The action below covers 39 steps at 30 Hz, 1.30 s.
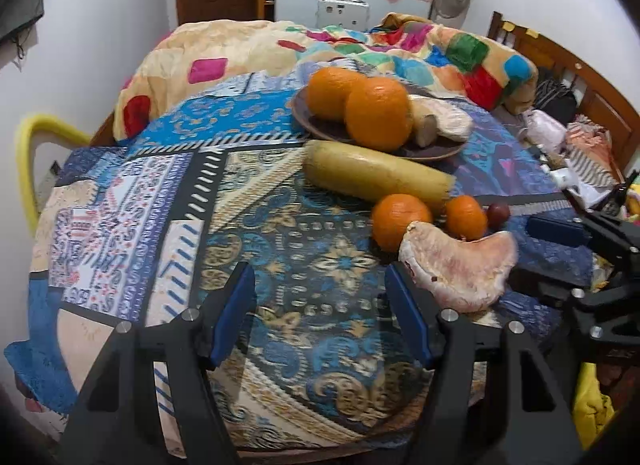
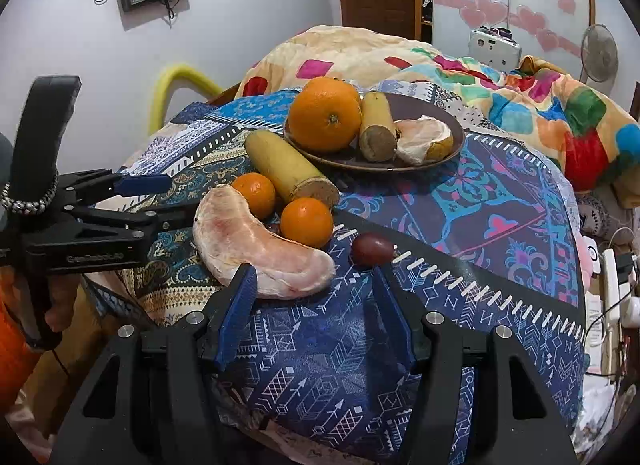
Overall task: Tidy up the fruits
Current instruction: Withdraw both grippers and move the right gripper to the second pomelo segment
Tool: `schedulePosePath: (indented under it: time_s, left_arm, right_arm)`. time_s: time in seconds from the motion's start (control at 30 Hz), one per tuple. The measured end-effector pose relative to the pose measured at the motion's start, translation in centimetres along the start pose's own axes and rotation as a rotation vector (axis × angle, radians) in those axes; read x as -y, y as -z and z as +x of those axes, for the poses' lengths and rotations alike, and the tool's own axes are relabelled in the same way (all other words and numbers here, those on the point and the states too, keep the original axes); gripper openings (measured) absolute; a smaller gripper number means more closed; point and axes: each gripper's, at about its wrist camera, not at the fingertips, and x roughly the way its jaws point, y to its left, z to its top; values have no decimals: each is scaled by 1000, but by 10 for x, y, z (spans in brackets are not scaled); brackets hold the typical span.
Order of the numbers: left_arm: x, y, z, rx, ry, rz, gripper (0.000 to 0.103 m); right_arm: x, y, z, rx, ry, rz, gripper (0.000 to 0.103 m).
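My left gripper (image 1: 320, 305) hangs open over the patterned cloth, nothing between its fingers. A peeled pomelo segment (image 1: 460, 265) lies just right of it. My right gripper (image 2: 314, 301) is open too, and the same pomelo segment (image 2: 256, 249) lies at its left finger. Beyond the segment lie two small oranges (image 2: 256, 193) (image 2: 306, 221), a long yellow fruit piece (image 2: 288, 169) and a small dark red fruit (image 2: 372, 249). At the back, a brown plate (image 2: 420, 105) holds a big orange (image 2: 324, 113), a short yellow piece (image 2: 376, 129) and another pomelo segment (image 2: 420, 137).
The round table (image 1: 120, 205) wears a blue patchwork cloth. Behind it lies a bed with a bright quilt (image 1: 440, 49). A yellow chair back (image 1: 28, 153) stands at the left. The right gripper (image 1: 536, 257) reaches in from the right in the left wrist view. Cables and clutter lie off the table's right edge.
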Motion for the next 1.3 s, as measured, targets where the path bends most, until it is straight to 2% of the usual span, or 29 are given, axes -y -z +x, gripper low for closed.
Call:
schedulePosePath:
  time_s: [0.17, 0.4, 0.5, 0.67, 0.87, 1.1, 1.3]
  left_arm:
    - [21, 3, -2, 5, 29, 44, 67]
    - [46, 9, 8, -14, 81, 54, 68]
    - [57, 10, 7, -8, 107, 71, 68]
    - [68, 9, 9, -4, 117, 84, 68]
    - [72, 8, 11, -4, 137, 79, 68]
    - [65, 5, 8, 5, 131, 71, 68]
    - [36, 0, 3, 26, 91, 25, 68]
  right_arm:
    - [10, 4, -7, -4, 8, 7, 57]
    - [29, 13, -24, -10, 53, 48, 57]
    - [37, 21, -31, -18, 58, 69, 66]
    - [39, 35, -31, -49, 60, 58, 67]
    - [49, 34, -23, -52, 117, 78, 67]
    - [83, 15, -9, -30, 212, 142, 67]
    - [95, 11, -16, -7, 193, 187, 67]
